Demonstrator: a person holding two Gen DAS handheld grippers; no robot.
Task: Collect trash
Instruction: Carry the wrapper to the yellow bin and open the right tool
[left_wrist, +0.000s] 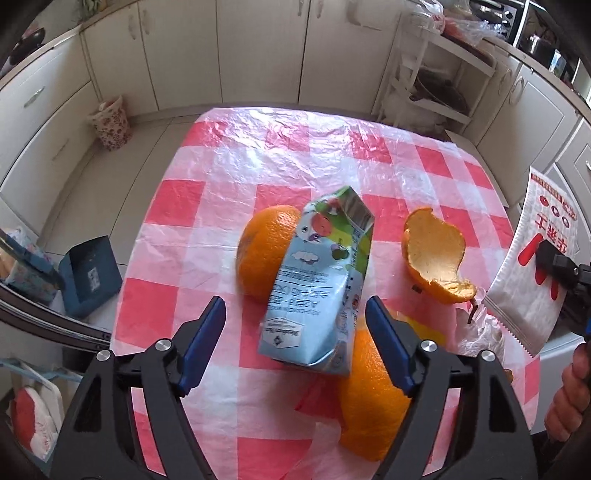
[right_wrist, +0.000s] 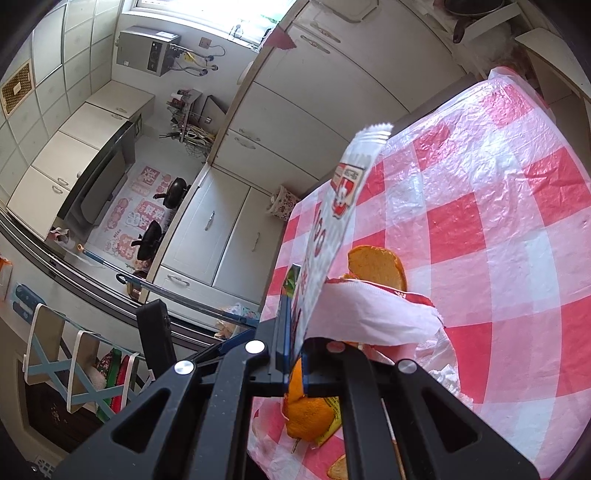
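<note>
At the centre of the left wrist view lies a crushed carton (left_wrist: 317, 284), leaning on an orange (left_wrist: 264, 247) on the checked tablecloth (left_wrist: 229, 147). The left gripper (left_wrist: 295, 343) hovers just before it with its jaws spread wide, one blue pad on each side of the carton's lower end, and nothing between them is touched yet. A second orange (left_wrist: 369, 406) sits under the carton's near corner, at the lower middle of the frame. To the right of centre rests an empty orange peel (left_wrist: 436, 258).

At the right edge of that same view, the right gripper (left_wrist: 554, 262) holds a white and red wrapper (left_wrist: 532, 273) off the table. In the right wrist view its jaws are clenched on the lower end of this wrapper (right_wrist: 332, 229), which stands up toward the upper middle of the frame, and the peel (right_wrist: 380, 266) shows behind it.

I judge the step in hand is picking up trash pieces: the wrapper is already lifted, the carton is next. The next move calls for lowering the left gripper a little and closing on the carton body, without pinching the orange below it. I see no certain trash bin in either view, so where the pieces will go I cannot tell.
</note>
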